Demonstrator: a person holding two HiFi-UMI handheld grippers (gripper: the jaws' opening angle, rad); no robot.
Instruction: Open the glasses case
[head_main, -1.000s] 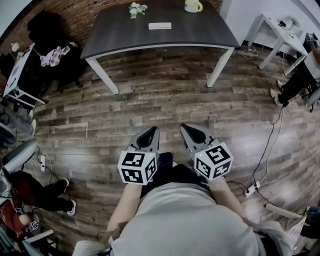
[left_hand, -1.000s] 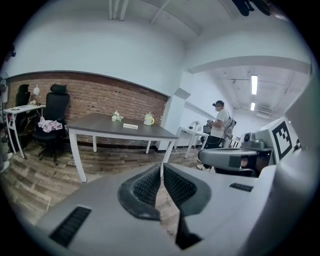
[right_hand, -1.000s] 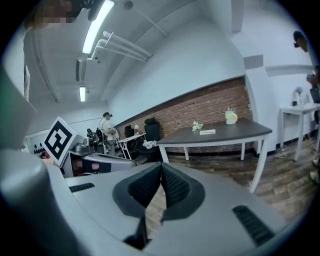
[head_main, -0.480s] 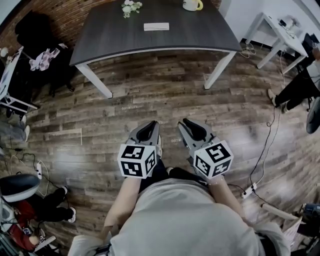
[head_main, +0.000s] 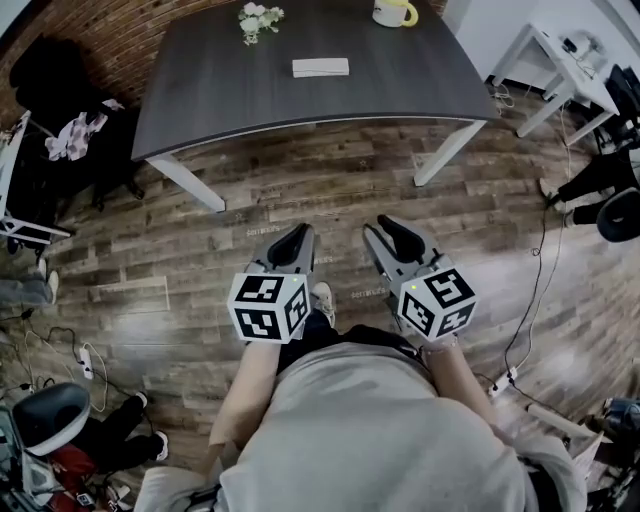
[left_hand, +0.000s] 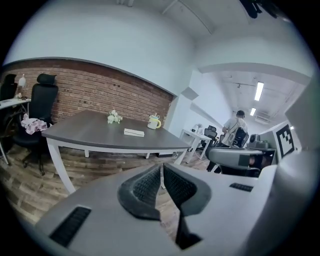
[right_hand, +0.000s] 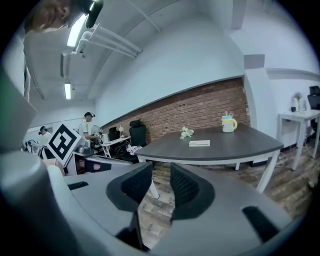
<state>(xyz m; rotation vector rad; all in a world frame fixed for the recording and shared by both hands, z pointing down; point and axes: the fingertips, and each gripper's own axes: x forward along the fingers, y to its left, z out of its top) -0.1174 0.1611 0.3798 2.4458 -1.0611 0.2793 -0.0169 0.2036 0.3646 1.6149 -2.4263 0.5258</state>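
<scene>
Head view | glasses case (head_main: 320, 67) on counter (head_main: 220, 100), well ahead of my grippers | left gripper (head_main: 299, 235) closed, empty | right gripper (head_main: 386, 226) part-open, jaws just been opening, empty | I judge case light, rigid, slick: pin base, lift lid edge.

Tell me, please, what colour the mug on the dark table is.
Cream with a yellow handle; the mug shows best in the right gripper view.

A dark-topped table (head_main: 300, 110) on white legs stands on a worn wood-plank floor (head_main: 300, 200) before a red brick wall (left_hand: 100, 92), with a black office chair (left_hand: 41, 100) on one side, a white desk (head_main: 568, 60) on the other, and tube lights (right_hand: 76, 31) on the pale ceiling (right_hand: 165, 30).
</scene>
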